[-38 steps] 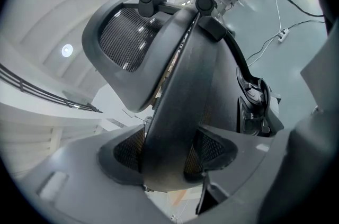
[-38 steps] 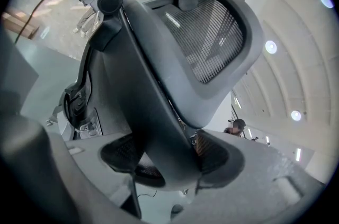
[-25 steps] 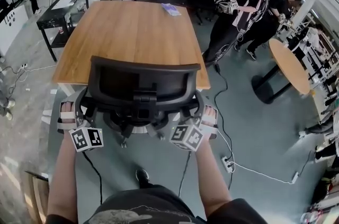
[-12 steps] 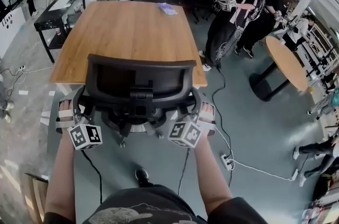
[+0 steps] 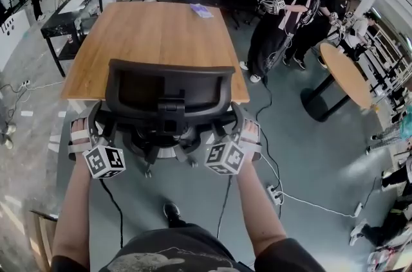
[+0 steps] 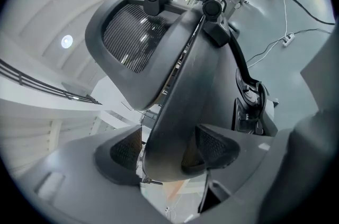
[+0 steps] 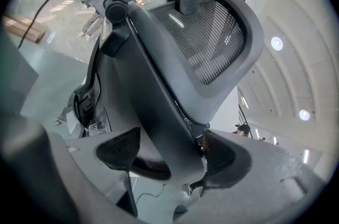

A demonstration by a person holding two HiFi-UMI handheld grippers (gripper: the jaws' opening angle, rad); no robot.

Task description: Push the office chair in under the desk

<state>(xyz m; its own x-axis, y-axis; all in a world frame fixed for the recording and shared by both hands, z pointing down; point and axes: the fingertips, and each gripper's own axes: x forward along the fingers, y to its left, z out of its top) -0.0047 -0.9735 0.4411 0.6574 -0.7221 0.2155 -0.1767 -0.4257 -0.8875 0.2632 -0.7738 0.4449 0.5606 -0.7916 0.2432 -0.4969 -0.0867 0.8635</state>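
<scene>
Seen from above, my two forearms reach forward to the black office chair (image 5: 168, 97). Its backrest stands at the near edge of the wooden desk (image 5: 154, 39), and its seat appears tucked beneath the top. At the chair's left side, my left gripper (image 6: 169, 148) points nearly level. Its jaws have just been opening and stand wide, with the backrest's left edge between the pads and a sliver of light beside one pad. At the chair's right side, my right gripper (image 7: 170, 150) mirrors it, jaws just opened wider and loose around the backrest's right edge. I judge the push finished and this the letting-go. Next, both grippers should draw straight back without dragging the chair out.
</scene>
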